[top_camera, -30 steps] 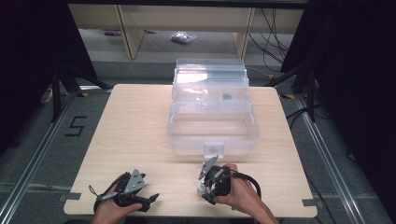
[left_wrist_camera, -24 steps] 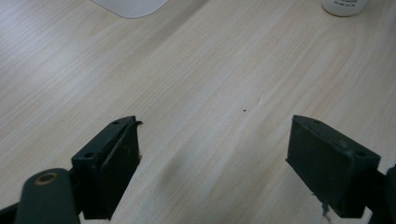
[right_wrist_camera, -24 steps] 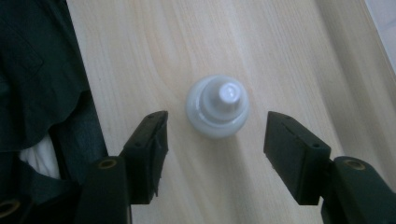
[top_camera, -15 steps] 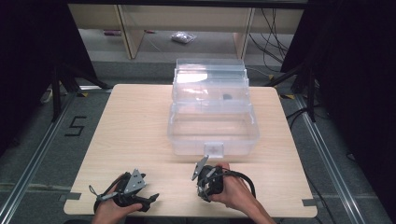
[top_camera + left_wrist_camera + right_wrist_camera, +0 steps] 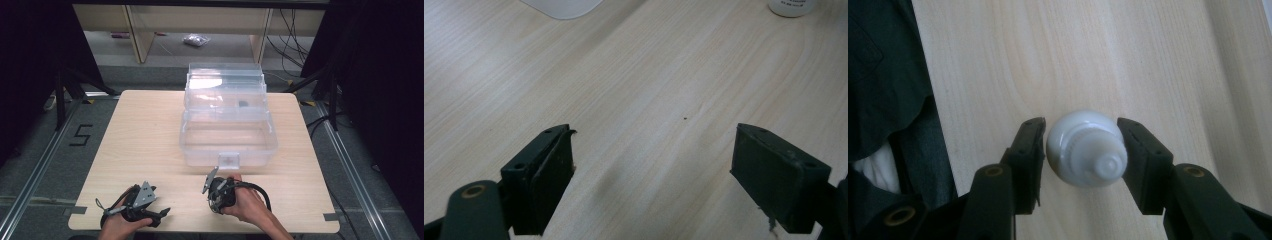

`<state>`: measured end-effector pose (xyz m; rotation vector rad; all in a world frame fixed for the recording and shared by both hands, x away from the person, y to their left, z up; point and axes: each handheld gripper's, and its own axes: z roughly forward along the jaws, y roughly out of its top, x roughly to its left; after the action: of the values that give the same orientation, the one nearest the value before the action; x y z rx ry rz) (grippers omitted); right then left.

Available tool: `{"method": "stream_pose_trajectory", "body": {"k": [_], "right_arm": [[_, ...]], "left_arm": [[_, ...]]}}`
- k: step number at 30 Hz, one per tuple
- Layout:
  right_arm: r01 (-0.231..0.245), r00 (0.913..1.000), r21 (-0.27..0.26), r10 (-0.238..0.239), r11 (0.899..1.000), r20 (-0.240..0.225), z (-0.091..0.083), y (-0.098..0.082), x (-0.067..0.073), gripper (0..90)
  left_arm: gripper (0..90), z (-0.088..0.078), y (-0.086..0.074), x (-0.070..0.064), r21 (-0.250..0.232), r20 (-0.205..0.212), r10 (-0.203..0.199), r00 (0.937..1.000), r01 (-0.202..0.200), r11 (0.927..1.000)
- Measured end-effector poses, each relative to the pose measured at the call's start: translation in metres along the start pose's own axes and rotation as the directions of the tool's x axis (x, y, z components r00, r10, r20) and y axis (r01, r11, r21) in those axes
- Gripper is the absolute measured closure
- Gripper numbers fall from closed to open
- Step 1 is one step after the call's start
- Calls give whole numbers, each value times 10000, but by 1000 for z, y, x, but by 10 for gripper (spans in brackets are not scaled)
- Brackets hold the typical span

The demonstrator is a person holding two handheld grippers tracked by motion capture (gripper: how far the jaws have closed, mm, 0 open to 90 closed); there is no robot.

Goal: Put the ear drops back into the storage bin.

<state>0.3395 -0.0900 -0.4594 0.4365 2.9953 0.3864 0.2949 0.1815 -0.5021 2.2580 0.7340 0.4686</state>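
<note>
1. The right tool (image 5: 216,192) sits at the near edge of the tabletop (image 5: 150,135), held in the right hand (image 5: 247,202); it lies just in front of the latch (image 5: 229,161) of a clear box (image 5: 227,132).
2. In the right gripper view its jaws have just been closing and now clasp a small white bottle (image 5: 1088,147) — one pad on each side of the rounded body, both touching; the ribbed cap points toward the camera.
3. The bottle stands on the bare wood between the pads (seen from above, cap uppermost); a dark sleeve (image 5: 883,75) shows at the left of that view.
4. The left tool (image 5: 137,205) rests near the front left corner of the tabletop, in the left hand (image 5: 117,225); its jaws stand wide apart with nothing between them — only wood grain shows in the gap.
5. In the left gripper view the white bottle (image 5: 791,6) shows at the top right edge, well apart from that tool; the box corner (image 5: 564,6) shows at the top.
6. The box stands open at mid-tabletop, its lid tipped back.
</note>
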Motion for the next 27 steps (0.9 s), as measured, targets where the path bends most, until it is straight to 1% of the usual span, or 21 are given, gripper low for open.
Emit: {"method": "stream_pose_trajectory", "body": {"k": [1, 2, 3, 4, 5, 8, 9, 10, 11, 13, 15, 16, 18, 19, 20, 21, 23, 24, 25, 26, 27], "right_arm": [[321, 9995, -33, -321, 9995, -18, 1, 1, -2, 576], [-41, 10000, 46, 41, 10000, 60, 1, 1, 1, 585], [-41, 10000, 46, 41, 10000, 60, 1, 1, 1, 585], [107, 9999, -3, -107, 9999, -15, 1, 1, 0, 597], [164, 9999, -70, -164, 9998, -32, 2, 1, 0, 598], [59, 10000, 45, -59, 10000, -14, 1, 2, 1, 600], [619, 9981, -101, -618, 9980, 26, 2, 2, -2, 602], [631, 9980, -109, -631, 9979, 33, 2, 2, -2, 602], [487, 9988, -19, -487, 9988, 80, 1, 2, 0, 602], [432, 9991, 15, -432, 9991, 37, 0, 2, 0, 602], [314, 9994, -62, -313, 9995, 141, -4, 1, 0, 602], [259, 9996, -215, -257, 9994, 100, -8, 0, -1, 602], [79, 9999, -218, -77, 9997, 130, -12, -2, -2, 602], [79, 9999, -218, -77, 9997, 130, -12, -2, -2, 602], [193, 9997, -331, -190, 9993, 120, -14, -3, -5, 602], [-240, 9997, -420, 238, 9988, -55, -16, -5, -5, 602], [-190, 9998, -539, 184, 9984, -120, -17, -6, -7, 602], [-467, 9989, -423, 463, 9980, -91, -19, -7, -6, 602], [-166, 9998, -635, 159, 9978, -104, -20, -9, -11, 602], [-43, 9999, -700, 35, 9975, -113, -20, -10, -12, 602], [-350, 9993, -618, 341, 9975, -157, -22, -11, -12, 602]], "left_arm": [[165, 0, 0, 0, -14, 38, 1, 10000, -1, 10000], [165, 0, 0, 0, 53, 5, 22, 10000, -22, 10000], [165, 0, 0, 0, 53, 5, 22, 10000, -22, 10000], [165, 0, 0, 0, -27, -3, -2, 10000, 2, 10000], [165, -1, 0, 0, 25, -32, 51, 10000, -51, 10000], [165, 0, 0, 0, 71, -32, 59, 10000, -59, 10000], [165, 0, 0, 0, 61, -74, 60, 10000, -60, 10000], [165, -1, 0, 0, -1, -35, 25, 10000, -25, 10000], [165, -1, 0, 0, -38, -32, -8, 10000, 8, 10000], [165, -1, 0, -1, -42, -20, -42, 10000, 42, 10000], [165, 0, 0, 0, 36, -81, 30, 10000, -29, 10000], [165, 0, 0, 0, 28, -65, 21, 10000, -21, 10000], [165, 0, 0, 0, 40, -57, 16, 10000, -16, 10000], [165, 0, 0, 0, 40, -57, 16, 10000, -16, 10000], [165, 0, 0, 0, 25, -74, -103, 9999, 103, 9999], [165, 0, 0, 0, 11, -50, -157, 9999, 157, 9999], [165, -1, 0, -1, -97, -22, -228, 9997, 228, 9997], [165, 0, 0, -1, -145, 91, -189, 9998, 190, 9997], [165, 0, 0, -1, -16, -71, -188, 9998, 188, 9998], [165, 0, 0, -1, -51, 32, -233, 9997, 233, 9997], [165, -1, 0, -1, -20, -10, -191, 9998, 191, 9998]]}}
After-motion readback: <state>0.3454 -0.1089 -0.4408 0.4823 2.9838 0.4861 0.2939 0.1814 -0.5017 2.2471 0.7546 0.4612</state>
